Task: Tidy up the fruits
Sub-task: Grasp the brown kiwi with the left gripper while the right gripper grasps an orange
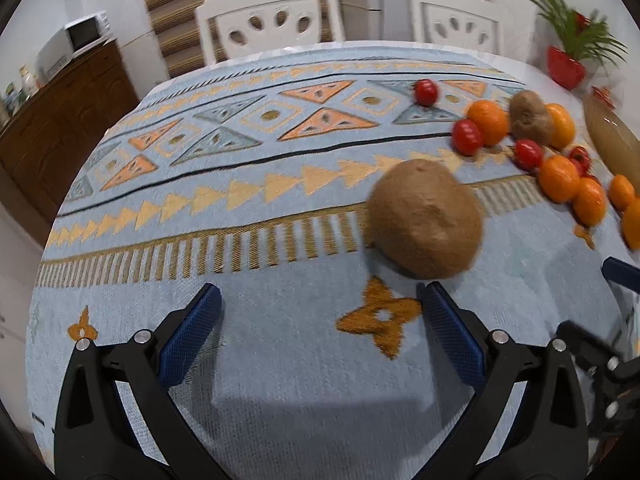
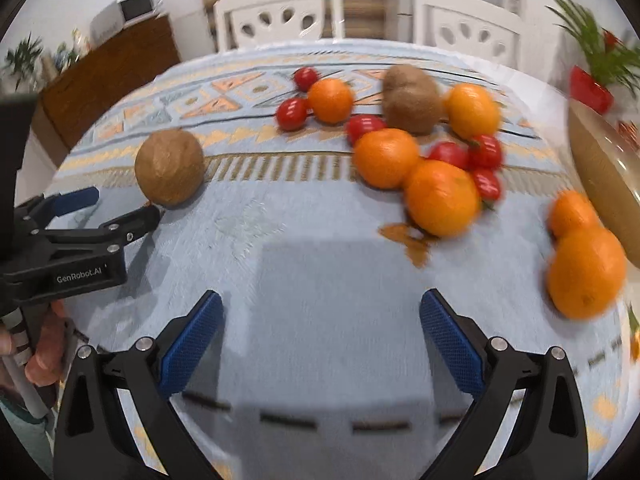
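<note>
- On the patterned tablecloth (image 1: 280, 360), we hold both grippers' jaws apart, gripping nothing: left gripper (image 1: 320, 300), right gripper (image 2: 322, 304).
- Nearest our left gripper lies one kiwi (image 1: 424, 220).
- Farther right, oranges (image 2: 440, 196), tomatoes (image 2: 292, 114) and another kiwi (image 2: 412, 98) cluster beside a bowl (image 2: 600, 168).

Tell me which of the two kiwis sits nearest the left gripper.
The lone kiwi just ahead of the open left gripper, apart from the pile. The other kiwi lies farther back among the oranges and tomatoes.

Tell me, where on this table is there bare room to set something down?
The patterned blue tablecloth lies bare left of the lone brown fuzzy kiwi, up to the white chairs. It is crowded on the right, where round oranges and small red tomatoes cluster beside the tan bowl.
</note>
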A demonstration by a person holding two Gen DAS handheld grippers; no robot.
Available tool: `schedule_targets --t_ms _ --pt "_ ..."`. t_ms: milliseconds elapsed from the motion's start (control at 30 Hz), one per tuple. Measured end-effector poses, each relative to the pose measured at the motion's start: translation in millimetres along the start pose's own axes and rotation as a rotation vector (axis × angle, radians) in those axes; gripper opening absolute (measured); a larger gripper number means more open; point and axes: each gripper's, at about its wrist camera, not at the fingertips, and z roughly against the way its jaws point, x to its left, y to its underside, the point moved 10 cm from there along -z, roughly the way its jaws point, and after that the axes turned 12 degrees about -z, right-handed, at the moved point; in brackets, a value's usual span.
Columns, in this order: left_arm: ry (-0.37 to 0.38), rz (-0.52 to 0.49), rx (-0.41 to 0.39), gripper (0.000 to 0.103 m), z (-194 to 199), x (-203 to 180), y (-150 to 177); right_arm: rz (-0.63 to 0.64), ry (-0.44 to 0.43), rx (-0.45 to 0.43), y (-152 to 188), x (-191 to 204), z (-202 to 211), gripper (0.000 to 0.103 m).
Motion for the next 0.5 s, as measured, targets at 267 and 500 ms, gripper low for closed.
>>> schedule_targets --t_ms 267,500 --pt "0.129 -0.035 -0.126 0.1 49.4 -17.3 -20.8 -0.07 0.015 -0.24 -37.7 -27.7 59.6 0.098" --pt "0.191 -0.014 -0.159 0.098 44.3 -12.9 -48.1 -0.098 0.042 -0.201 -51.7 -33.1 29.5 0.076"
